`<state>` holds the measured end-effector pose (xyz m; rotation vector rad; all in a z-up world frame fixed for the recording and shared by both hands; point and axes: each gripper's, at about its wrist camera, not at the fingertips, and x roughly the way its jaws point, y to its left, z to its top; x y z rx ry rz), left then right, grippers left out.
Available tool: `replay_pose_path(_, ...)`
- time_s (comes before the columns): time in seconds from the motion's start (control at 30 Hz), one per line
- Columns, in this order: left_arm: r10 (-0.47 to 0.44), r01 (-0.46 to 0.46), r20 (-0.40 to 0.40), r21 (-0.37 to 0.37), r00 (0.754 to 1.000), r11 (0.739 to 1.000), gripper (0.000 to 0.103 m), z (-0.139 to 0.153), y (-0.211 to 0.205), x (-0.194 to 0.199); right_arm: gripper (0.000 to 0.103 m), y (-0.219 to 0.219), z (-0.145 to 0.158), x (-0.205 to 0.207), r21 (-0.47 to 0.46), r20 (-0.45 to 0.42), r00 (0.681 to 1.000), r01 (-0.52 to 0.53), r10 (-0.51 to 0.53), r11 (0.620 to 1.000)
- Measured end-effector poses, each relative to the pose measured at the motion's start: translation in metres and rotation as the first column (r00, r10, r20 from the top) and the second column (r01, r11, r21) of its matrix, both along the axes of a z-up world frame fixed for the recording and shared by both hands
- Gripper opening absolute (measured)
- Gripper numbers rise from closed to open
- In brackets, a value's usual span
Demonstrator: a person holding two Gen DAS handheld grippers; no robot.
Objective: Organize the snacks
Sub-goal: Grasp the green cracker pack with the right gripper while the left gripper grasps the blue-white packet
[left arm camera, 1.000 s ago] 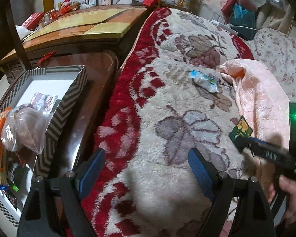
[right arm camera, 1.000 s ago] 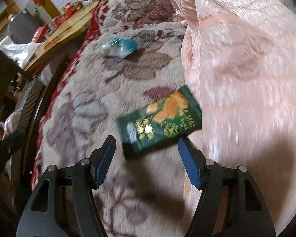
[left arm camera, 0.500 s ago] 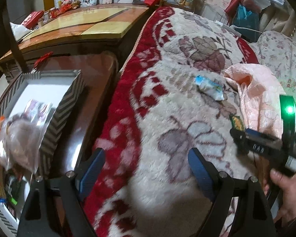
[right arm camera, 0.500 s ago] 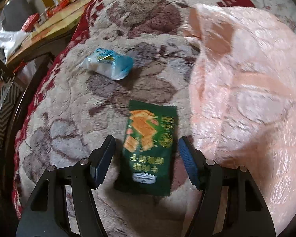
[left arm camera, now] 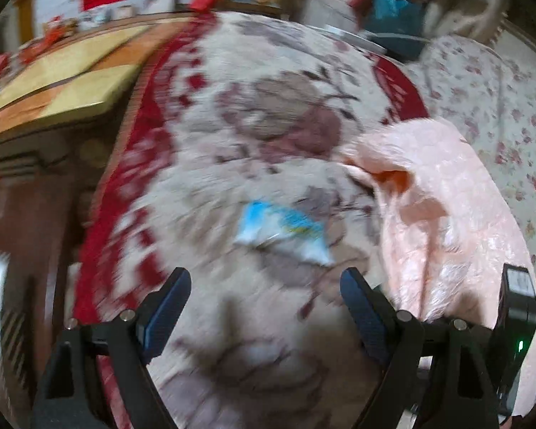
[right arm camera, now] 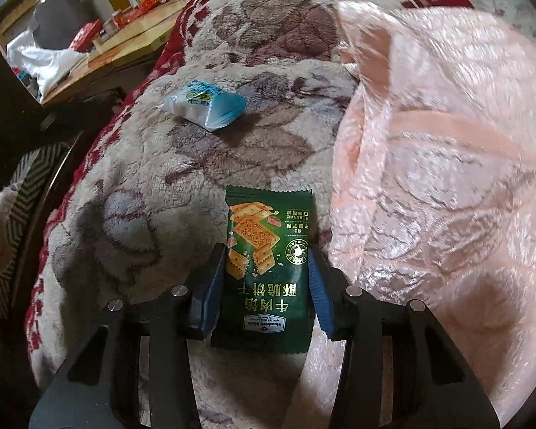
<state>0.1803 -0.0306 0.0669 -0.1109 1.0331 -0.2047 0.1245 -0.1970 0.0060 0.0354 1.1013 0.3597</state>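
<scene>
Now green cracker packet point(right arm camera: 266, 268) between closing right fingers point(right arm camera: 211, 289), touching.

Dim, motion-blurred fisheye views

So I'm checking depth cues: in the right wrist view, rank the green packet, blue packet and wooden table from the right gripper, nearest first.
1. Green packet: between the closing right gripper's pads.
2. Blue packet: ahead, slightly left, on the blanket.
3. Wooden table: far upper left.
</scene>
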Motion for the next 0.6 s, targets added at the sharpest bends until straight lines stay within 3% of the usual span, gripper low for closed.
replay_pose_path(0.2,-0.09,0.093,-0.039,0.068,0.995,0.993,0.087,-0.021,-0.023,0.033,0.044,-0.004,-0.003,0.002,0.044,-0.006,1.0,0.005,-0.005,0.999)
replay_pose_path(0.43,-0.14,0.147,-0.076,0.087,0.987,0.985,0.087,-0.043,-0.042,0.053,0.044,-0.006,-0.005,0.003,0.064,-0.01,1.0,0.007,-0.006,0.998)
replay_pose_path(0.57,-0.119,0.125,-0.075,0.076,0.99,0.989,0.062,-0.049,-0.041,0.057,0.044,-0.007,-0.005,0.003,0.064,-0.007,1.0,0.005,-0.005,0.998)
replay_pose_path(0.6,-0.111,0.117,-0.07,0.086,0.991,0.989,0.04,-0.048,-0.04,0.058,0.044,-0.008,-0.004,0.001,0.061,-0.005,1.0,0.004,-0.004,0.998)
